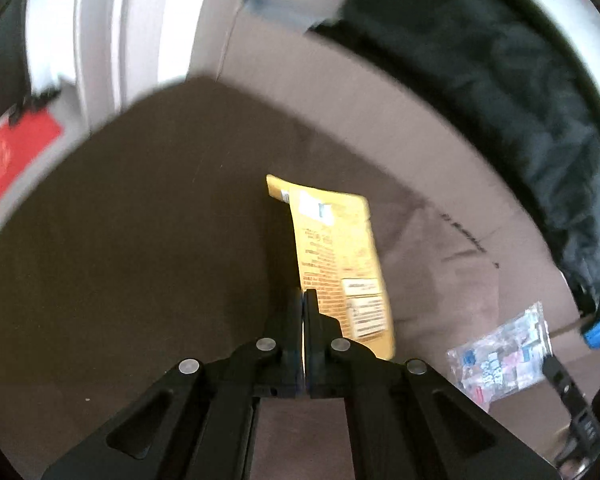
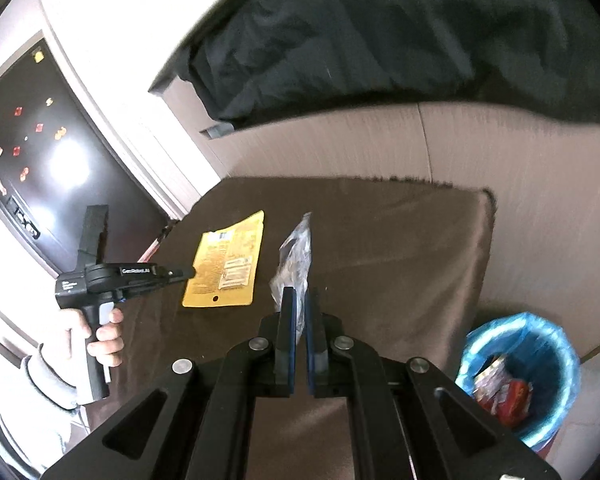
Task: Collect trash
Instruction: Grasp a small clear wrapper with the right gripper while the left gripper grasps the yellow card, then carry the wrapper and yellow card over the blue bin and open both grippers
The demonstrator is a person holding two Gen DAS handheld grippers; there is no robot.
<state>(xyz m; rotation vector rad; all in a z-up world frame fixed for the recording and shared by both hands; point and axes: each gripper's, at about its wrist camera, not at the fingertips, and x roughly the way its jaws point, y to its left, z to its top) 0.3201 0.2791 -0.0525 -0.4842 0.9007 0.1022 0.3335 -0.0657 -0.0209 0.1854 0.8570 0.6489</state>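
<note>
Now left tool (image 1: 303,300) pinches yellow packet (image 1: 340,256); right tool (image 2: 300,300) pinches clear wrapper (image 2: 296,252).

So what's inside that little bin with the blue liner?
Inside the round bin with the blue plastic liner lie crumpled red and silvery wrappers. Whatever sits beneath them, and the bin's bottom, is covered.

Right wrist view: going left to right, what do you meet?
Hand on the left gripper → yellow packet → clear plastic wrapper in the right gripper → blue-lined trash bin.
</note>
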